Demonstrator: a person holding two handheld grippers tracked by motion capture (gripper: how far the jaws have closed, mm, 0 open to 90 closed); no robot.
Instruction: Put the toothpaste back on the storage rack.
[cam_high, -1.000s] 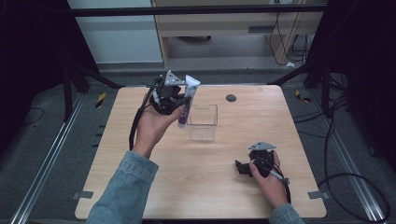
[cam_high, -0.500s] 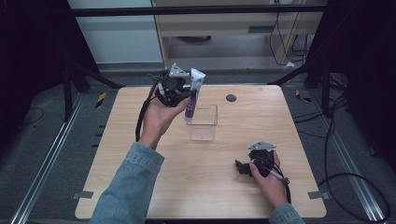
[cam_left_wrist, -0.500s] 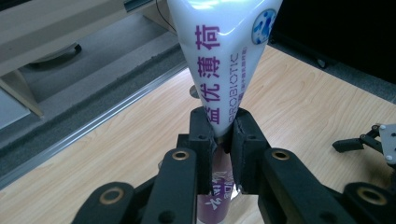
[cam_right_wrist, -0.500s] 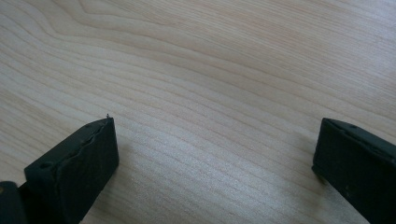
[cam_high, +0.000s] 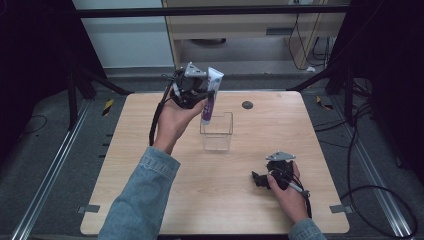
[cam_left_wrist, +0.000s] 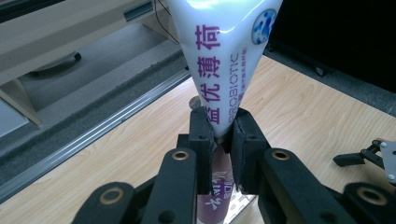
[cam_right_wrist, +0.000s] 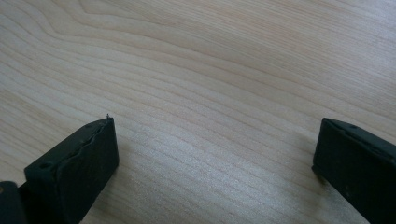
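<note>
A white and purple tube (cam_high: 210, 98) hangs upright, its lower end over the near-left rim of a clear box (cam_high: 218, 134) mid-table. It could catch that rim and tip the box. The left gripper (cam_high: 196, 94) is clamped on the tube's middle. The right gripper (cam_high: 260, 179) rests on the table, jaws apart.

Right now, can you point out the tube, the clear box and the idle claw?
tube (cam_left_wrist: 219, 56), left gripper view, its white printed body.
clear box (cam_high: 218, 139), high view, its front wall.
right claw (cam_high: 261, 179), high view, between its open tips.
</note>
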